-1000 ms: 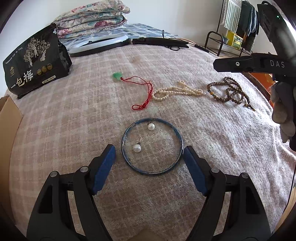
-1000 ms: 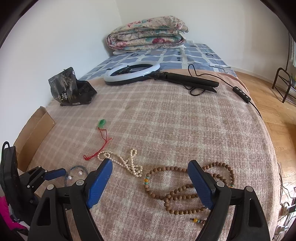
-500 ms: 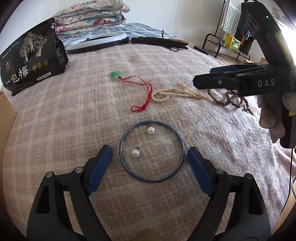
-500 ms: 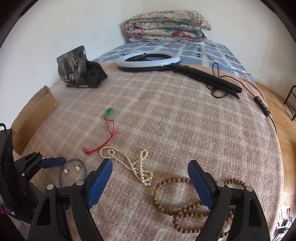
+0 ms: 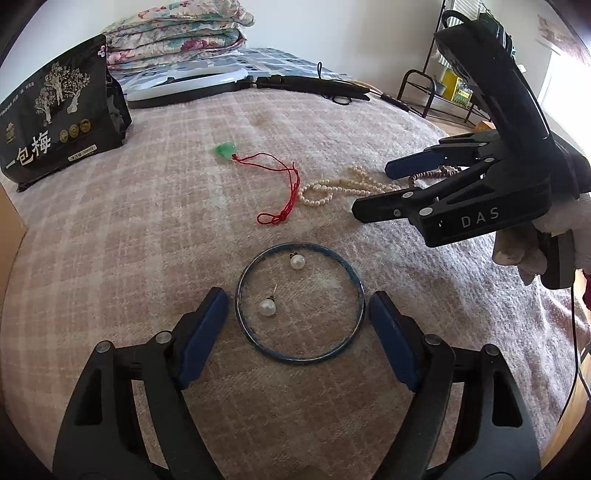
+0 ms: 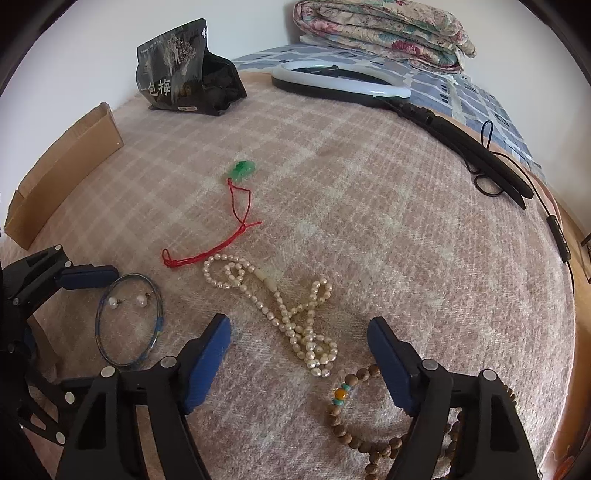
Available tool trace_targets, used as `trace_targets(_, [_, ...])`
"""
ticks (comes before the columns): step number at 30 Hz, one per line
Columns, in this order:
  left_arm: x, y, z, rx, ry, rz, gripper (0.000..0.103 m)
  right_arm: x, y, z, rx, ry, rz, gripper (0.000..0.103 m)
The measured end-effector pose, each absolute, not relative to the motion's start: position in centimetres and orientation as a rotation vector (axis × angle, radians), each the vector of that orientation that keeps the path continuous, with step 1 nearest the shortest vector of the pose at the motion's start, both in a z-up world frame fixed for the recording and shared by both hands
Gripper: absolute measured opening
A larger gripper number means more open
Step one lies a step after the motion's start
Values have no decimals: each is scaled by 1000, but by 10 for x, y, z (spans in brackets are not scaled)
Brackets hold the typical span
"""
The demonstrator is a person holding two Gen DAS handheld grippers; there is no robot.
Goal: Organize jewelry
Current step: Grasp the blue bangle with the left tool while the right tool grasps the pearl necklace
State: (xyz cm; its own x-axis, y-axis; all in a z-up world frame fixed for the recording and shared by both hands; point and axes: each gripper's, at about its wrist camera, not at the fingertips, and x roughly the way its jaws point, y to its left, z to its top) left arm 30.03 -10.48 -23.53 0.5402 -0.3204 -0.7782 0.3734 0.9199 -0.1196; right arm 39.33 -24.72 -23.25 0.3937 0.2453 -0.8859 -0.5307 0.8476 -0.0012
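Note:
A blue bangle [image 5: 300,360] lies flat on the plaid blanket with two pearl earrings [image 5: 266,307] inside it. My left gripper [image 5: 295,299] straddles the bangle. Its jaws are closing, and the pads stand just outside the rim without pressing on it. A pearl necklace [image 6: 314,354] lies between and ahead of the fingers of my right gripper [image 6: 298,323]. Those jaws are closing too and touch nothing. A wooden bead string [image 6: 347,435] lies under the right finger. A green pendant on red cord [image 6: 242,170] lies farther off.
A black snack bag [image 5: 55,125] stands at the far left and a cardboard box [image 6: 62,173] sits at the bed's edge. A ring light [image 6: 332,81] with its cable and a folded quilt [image 6: 380,33] lie at the back. A metal rack [image 5: 424,92] stands beyond the bed.
My right gripper has swung left and lower, from over the wooden beads to over the pearl necklace, and has rolled. The left gripper has stayed over the bangle. Both pairs of jaws look slightly narrower.

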Motion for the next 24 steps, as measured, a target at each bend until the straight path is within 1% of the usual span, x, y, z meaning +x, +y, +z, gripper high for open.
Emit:
trace_targets(4, [299,-106,-235,75,907,-418,74,393,-246,-233,-304,1055,506,72])
trace_targets(8, [299,-107,-235,91,902,-414,74,391,-242,-232,-331,1048,507,69])
trace_targets(14, [299,-111,-235,114,896,-409,74,388,-241,-234,-323,1045,521,61])
trace_targets(16, [298,-112,-235,126,892,-405,73,388,-240,-234,-314,1045,529,56])
trace_targets(18, [298,-113,-235,126,892,-406,73,387,-240,-233,-309,1046,538,46])
trace_targets(21, [297,-113,-235,131,890,-404,73,386,-238,-233,-306,1051,555,34])
trace_targets(22, [297,-113,-235,132,888,-405,73,386,-239,-233,-295,1055,561,32])
trace_targets(24, [297,-113,-234,134,882,-406,72,386,-240,-232,-279,1054,557,21])
